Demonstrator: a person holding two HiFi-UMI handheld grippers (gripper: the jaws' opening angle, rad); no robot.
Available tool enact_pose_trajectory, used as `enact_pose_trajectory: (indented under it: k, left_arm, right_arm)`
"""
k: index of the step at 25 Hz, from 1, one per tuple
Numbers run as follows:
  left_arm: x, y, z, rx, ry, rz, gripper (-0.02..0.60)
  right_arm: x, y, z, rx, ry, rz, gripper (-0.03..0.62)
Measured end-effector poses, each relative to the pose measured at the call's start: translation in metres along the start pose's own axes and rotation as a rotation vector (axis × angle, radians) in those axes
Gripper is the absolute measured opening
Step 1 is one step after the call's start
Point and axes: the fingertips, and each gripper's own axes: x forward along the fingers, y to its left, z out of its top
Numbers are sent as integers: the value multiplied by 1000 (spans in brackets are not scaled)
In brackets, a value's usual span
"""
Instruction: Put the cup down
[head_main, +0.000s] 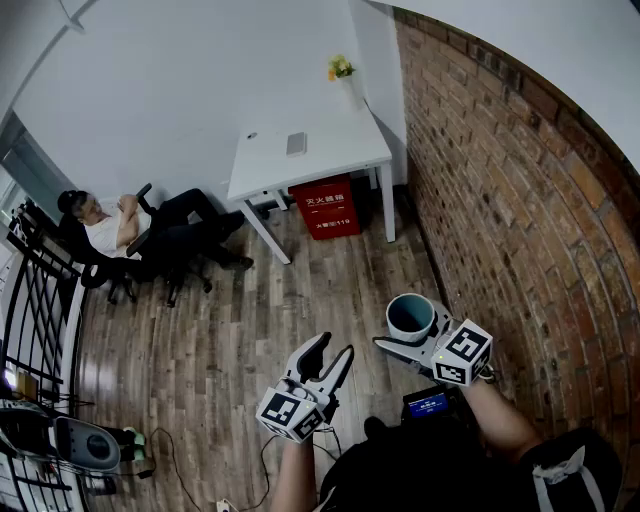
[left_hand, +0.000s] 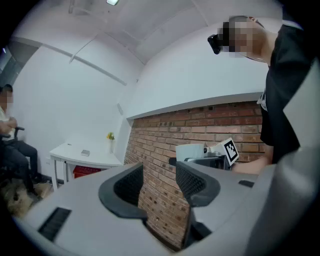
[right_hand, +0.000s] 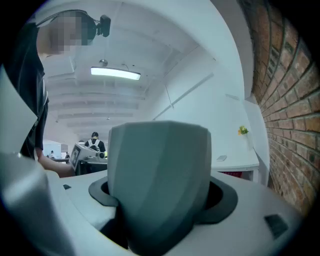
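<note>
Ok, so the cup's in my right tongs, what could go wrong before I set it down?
1. The pale faceted cup with the teal inside hangs in the right tongs over bare wooden floor. The white table is across the room, so opening here would likely drop it.
2. The red brick wall runs close on that side; a wide swing might knock the cup.
3. The left tongs are open and empty, so only one grip holds it.
</note>
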Motion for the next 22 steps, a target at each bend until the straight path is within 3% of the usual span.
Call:
enact_pose_trajectory:
  k: [22]
  left_arm:
    - [2,3,7,21,-7,1,206]
  right_arm:
    - [11,1,3,7,1,28,397]
